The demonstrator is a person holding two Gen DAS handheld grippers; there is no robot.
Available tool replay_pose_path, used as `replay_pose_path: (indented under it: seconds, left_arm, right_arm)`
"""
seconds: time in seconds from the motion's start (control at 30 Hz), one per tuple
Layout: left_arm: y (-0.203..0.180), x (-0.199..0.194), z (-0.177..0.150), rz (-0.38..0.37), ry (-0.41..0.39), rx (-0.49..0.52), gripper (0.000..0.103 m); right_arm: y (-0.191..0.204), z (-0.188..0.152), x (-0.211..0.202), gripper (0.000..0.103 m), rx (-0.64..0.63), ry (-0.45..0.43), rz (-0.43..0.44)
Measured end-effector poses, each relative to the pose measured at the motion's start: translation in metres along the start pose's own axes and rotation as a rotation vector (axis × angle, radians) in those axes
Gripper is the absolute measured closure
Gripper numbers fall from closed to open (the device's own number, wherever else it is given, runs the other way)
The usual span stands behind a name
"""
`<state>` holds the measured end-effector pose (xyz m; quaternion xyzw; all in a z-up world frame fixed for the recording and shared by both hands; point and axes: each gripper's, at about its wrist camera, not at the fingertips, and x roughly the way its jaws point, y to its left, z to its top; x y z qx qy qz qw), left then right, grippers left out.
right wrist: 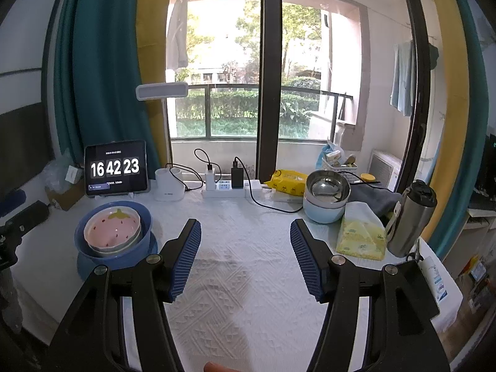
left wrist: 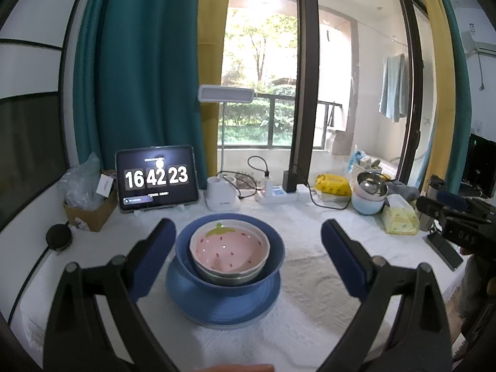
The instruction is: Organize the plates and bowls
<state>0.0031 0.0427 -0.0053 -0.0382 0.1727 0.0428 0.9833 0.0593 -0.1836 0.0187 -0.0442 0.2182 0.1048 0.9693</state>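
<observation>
On the white cloth a blue plate (left wrist: 223, 307) carries a blue bowl (left wrist: 276, 255). Nested in that bowl are a grey bowl and, on top, a pink strawberry bowl (left wrist: 229, 248). My left gripper (left wrist: 248, 224) is open wide, and the stack sits between its fingers, nearer the left one. In the right wrist view the same pink bowl (right wrist: 113, 226) is at the left, and my right gripper (right wrist: 245, 223) is open over bare cloth. At the back right a steel bowl (right wrist: 328, 186) sits in a light blue bowl (right wrist: 322, 215).
Along the back stand a tablet clock (right wrist: 115, 167), a white lamp base (right wrist: 169, 186) and a power strip (right wrist: 229, 189) with cables. Yellow tissue packs (right wrist: 361, 238) and a steel flask (right wrist: 409, 217) are at the right. A cardboard box (left wrist: 90, 214) is at the left.
</observation>
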Motion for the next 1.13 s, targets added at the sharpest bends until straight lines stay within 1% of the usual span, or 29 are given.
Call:
replay_pose_path:
  seconds: [0.83, 1.13]
  left_arm:
    - [-0.005, 0.008, 0.004, 0.015, 0.002, 0.01, 0.007]
    - [-0.01, 0.01, 0.005, 0.001, -0.007, 0.016, 0.007]
  right_arm:
    - [-0.008, 0.002, 0.01, 0.04, 0.015, 0.007, 0.012]
    - [-0.014, 0.0, 0.016, 0.04, 0.029, 0.019, 0.014]
